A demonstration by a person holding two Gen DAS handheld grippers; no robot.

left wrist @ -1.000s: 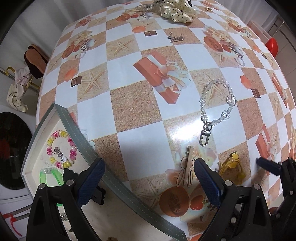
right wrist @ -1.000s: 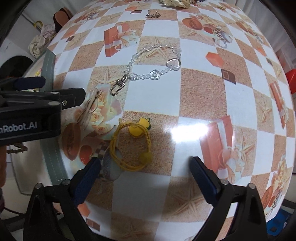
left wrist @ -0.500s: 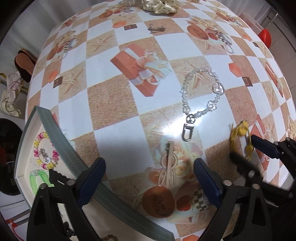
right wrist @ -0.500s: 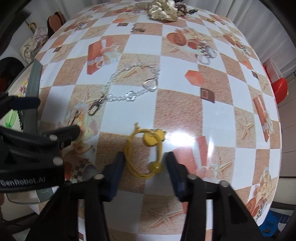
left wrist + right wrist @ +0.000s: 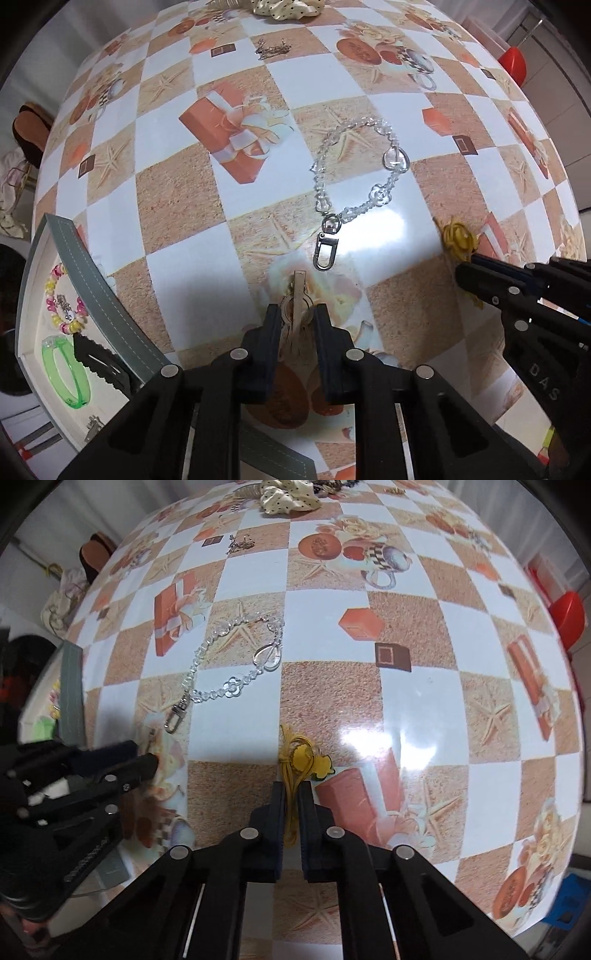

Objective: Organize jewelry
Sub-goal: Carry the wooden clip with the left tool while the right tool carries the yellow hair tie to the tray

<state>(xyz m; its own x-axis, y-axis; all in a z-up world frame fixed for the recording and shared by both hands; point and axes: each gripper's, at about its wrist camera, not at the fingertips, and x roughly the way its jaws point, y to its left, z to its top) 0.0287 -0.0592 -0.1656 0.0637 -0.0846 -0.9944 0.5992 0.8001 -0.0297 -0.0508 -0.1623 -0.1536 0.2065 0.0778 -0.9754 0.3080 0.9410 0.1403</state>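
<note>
While both grips are judged preparatory to lifting:
Left gripper [image 5: 294, 320]: clenched on beige hair clip [image 5: 296, 295], lower centre, on counter [image 5: 177, 192].
Right gripper [image 5: 291, 800]: clenched on yellow hair tie [image 5: 295, 764].
Tray [image 5: 86, 273]: lower left, presumably the destination.

tablecloth [image 5: 177, 192]: glossy, smooth, looks like vinyl; ceiling light glares off it
bead chain [image 5: 354, 173]: clear glassy beads, shiny metal clasp
hair clip [image 5: 295, 295]: pale beige, matt, material unclear
hair tie [image 5: 295, 760]: yellow cord, matt, with yellow plastic-looking charms
left gripper [image 5: 295, 317]: black matt plastic, silver metal screw heads
right gripper [image 5: 291, 801]: same black matt plastic, dark blue finger pads
tray [image 5: 92, 295]: grey stitched rim, looks like leatherette; cream matt lining
bangle [image 5: 66, 376]: translucent green plastic, glossy
scrunchie [image 5: 288, 496]: cream dotted cloth, slight satin sheen
</note>
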